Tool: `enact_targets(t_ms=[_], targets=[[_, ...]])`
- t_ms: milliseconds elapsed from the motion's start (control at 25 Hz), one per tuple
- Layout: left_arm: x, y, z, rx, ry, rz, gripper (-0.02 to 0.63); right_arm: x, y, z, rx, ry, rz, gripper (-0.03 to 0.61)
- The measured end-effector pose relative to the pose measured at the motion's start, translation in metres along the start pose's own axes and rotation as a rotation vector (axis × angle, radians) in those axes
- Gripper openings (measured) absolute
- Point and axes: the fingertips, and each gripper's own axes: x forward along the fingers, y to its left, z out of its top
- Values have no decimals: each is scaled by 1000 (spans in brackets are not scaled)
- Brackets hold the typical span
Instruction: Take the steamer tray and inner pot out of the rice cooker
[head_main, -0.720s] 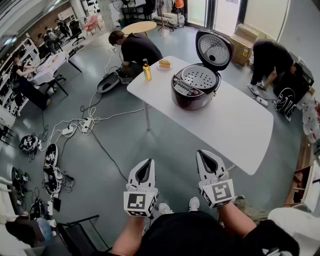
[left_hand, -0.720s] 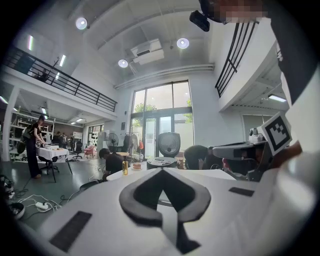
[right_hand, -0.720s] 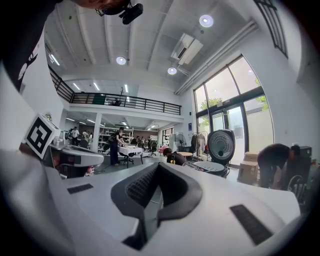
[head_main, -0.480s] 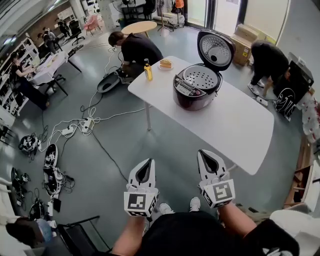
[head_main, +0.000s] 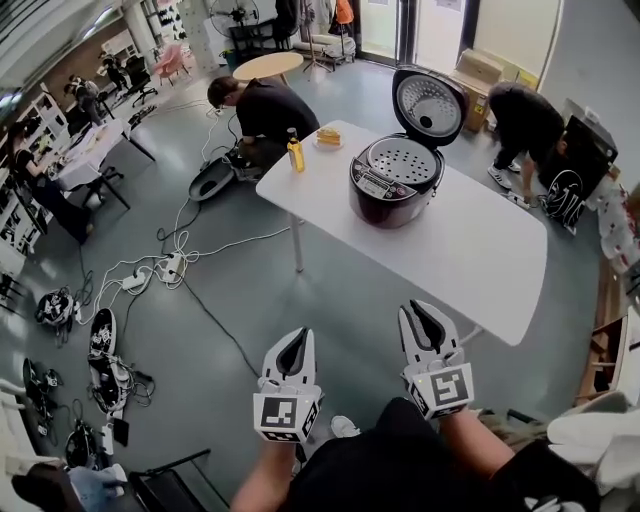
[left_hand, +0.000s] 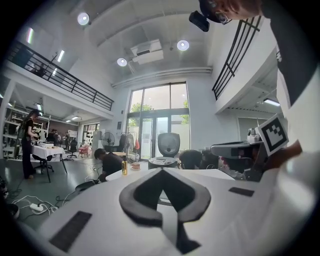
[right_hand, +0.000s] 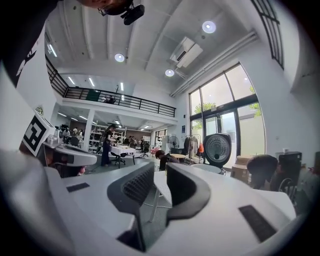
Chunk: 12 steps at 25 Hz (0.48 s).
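**Both grippers empty, well short of the open rice cooker**

At the far left, cables (head_main: 150, 268) trail across the grey floor. A person in black (head_main: 268, 105) crouches by the left end of the white desk (head_main: 480, 250). On that end stand a yellow bottle (head_main: 296, 152) and, just beside it, a small plate (head_main: 329, 136) with something orange on it.

Further right on the desk sits the dark rice cooker (head_main: 392, 185), its lid (head_main: 430, 100) swung up and back. The perforated steamer tray (head_main: 400, 158) lies in the cooker's mouth, covering whatever is below, so the inner pot cannot be seen. Beyond the desk's right end another person (head_main: 525, 115) bends over.

In the foreground, the left gripper (head_main: 296, 336) is held about level over the floor, its fingers closed tip to tip on nothing. The right gripper (head_main: 420, 312), beside it near the desk's front edge, has its fingers all but together, with only a thin slit between them, also empty. Both point toward the cooker and are well apart from it.
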Motion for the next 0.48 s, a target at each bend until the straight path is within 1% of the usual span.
enact_targets(t_ms=[80, 160, 240, 320, 400, 480], targets=[[3, 5, 0, 2, -3, -8, -8, 3, -1, -2, 15, -1, -26, 143], [6, 12, 2, 0, -16, -7, -6, 7, -3, -3, 10, -6, -53, 241], [12, 20, 6, -2, -24, -6, 95, 15, -6, -2, -2, -8, -75, 309], [22, 29, 9, 1, -16, 1, 253, 24, -10, 0, -9, -8, -96, 370], [33, 39, 8, 7, -17, 18, 376, 33, -16, -2, -10, -14, -117, 396], [45, 47, 7, 4, -35, 31, 503, 43, -24, -6, -2, -21, -139, 436]])
